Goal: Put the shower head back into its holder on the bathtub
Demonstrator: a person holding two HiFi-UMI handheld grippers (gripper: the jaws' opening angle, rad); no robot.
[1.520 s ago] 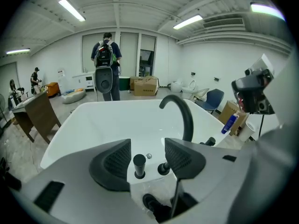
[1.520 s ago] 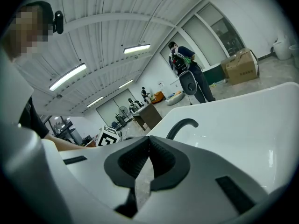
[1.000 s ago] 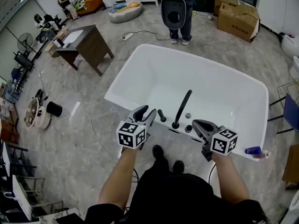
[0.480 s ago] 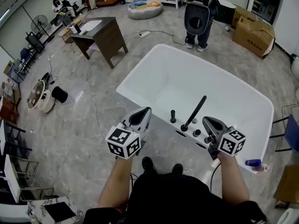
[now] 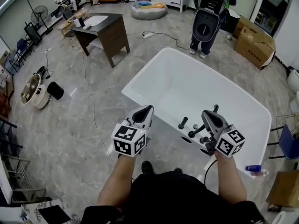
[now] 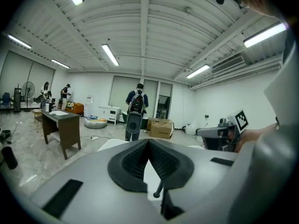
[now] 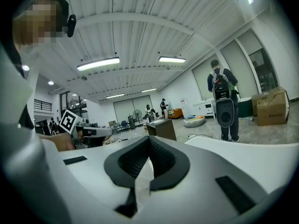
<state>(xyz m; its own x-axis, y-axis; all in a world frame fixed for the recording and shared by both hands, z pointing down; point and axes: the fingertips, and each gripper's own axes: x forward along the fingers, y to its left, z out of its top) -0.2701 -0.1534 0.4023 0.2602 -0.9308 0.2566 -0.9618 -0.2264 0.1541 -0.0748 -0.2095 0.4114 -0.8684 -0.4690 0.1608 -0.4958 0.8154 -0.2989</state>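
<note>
The white bathtub (image 5: pixel 154 78) lies ahead of me. On its near rim stand the black tap fittings: a small knob (image 5: pixel 183 123) and the slim black shower head (image 5: pixel 196 130), which leans upright in its holder and is partly hidden behind my right gripper. My left gripper (image 5: pixel 148 108) hovers to the left of the fittings with its jaws shut and nothing between them. My right gripper (image 5: pixel 204 114) hangs over the fittings, also shut and empty. The left gripper view shows shut pads (image 6: pixel 148 141) with a black knob (image 6: pixel 159 190) below them. In the right gripper view the jaws (image 7: pixel 149 141) meet over the rim.
A person with a backpack (image 5: pixel 208 17) stands at the tub's far end. A dark desk (image 5: pixel 105 31) stands at the far left, and cardboard boxes (image 5: pixel 254 43) at the far right. A cable (image 5: pixel 91 111) and a fan (image 5: pixel 32 90) lie on the floor at left. A blue bottle (image 5: pixel 252 168) rests on the rim.
The left jaws stood open a second ago and are now shut on nothing. Both grippers have risen and drawn away from the fittings; the shower head stays in its holder.
</note>
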